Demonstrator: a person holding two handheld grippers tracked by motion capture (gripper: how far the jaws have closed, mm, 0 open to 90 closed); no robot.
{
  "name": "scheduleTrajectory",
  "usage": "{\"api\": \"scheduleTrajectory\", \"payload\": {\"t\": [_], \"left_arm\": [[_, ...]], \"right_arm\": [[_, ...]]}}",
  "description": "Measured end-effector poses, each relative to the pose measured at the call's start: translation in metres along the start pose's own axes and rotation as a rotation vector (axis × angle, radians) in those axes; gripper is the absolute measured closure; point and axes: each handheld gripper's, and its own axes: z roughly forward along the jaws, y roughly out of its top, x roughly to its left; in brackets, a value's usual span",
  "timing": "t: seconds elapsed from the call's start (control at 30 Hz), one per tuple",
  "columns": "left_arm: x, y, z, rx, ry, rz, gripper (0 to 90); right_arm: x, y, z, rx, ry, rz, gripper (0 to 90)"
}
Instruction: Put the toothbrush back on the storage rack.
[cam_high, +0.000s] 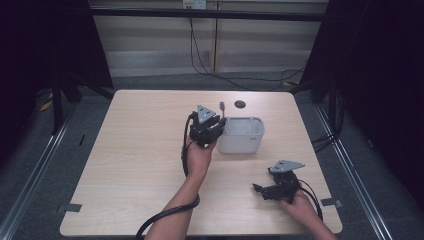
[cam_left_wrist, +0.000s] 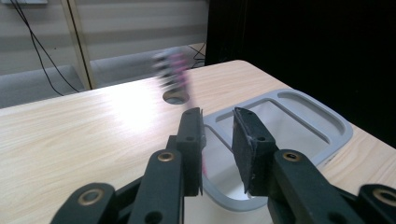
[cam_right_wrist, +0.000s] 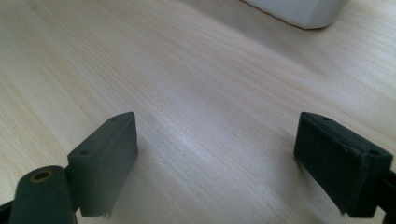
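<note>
A pink toothbrush (cam_high: 222, 107) stands almost upright over the left end of a light grey bin (cam_high: 255, 121) near the table's middle. My left gripper (cam_high: 219, 128) hovers at that same end, jaws a little apart. In the left gripper view the toothbrush (cam_left_wrist: 175, 70) is motion-blurred, and its handle runs down along the left jaw into the divided bin (cam_left_wrist: 336, 127) below my left gripper (cam_left_wrist: 218, 116). I cannot tell whether the jaw still touches it. My right gripper (cam_high: 257, 189) rests low at the table's front right, wide open and holding nothing. Bare wood lies under that gripper (cam_right_wrist: 215, 119).
A round cable hole (cam_high: 240, 104) sits in the wooden table (cam_high: 140, 150) just behind the bin. The bin's corner (cam_right_wrist: 299, 11) lies ahead of the right gripper. Cables trail from both grippers toward the front edge. Dark curtains and frame posts flank the table.
</note>
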Motion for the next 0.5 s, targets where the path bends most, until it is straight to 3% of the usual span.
{"api": "scheduleTrajectory", "payload": {"t": [0.2, 0.5], "left_arm": [[0.002, -0.001, -0.003, 0.007, -0.006, -0.01, 67.0], [0.01, 0.0, -0.014, 0.016, -0.013, -0.005, 49.1]], "right_arm": [[0.0, 0.0, 0.0, 0.002, -0.002, 0.0, 13.1], [0.0, 0.0, 0.0, 0.0, 0.0, 0.0, 13.1]]}}
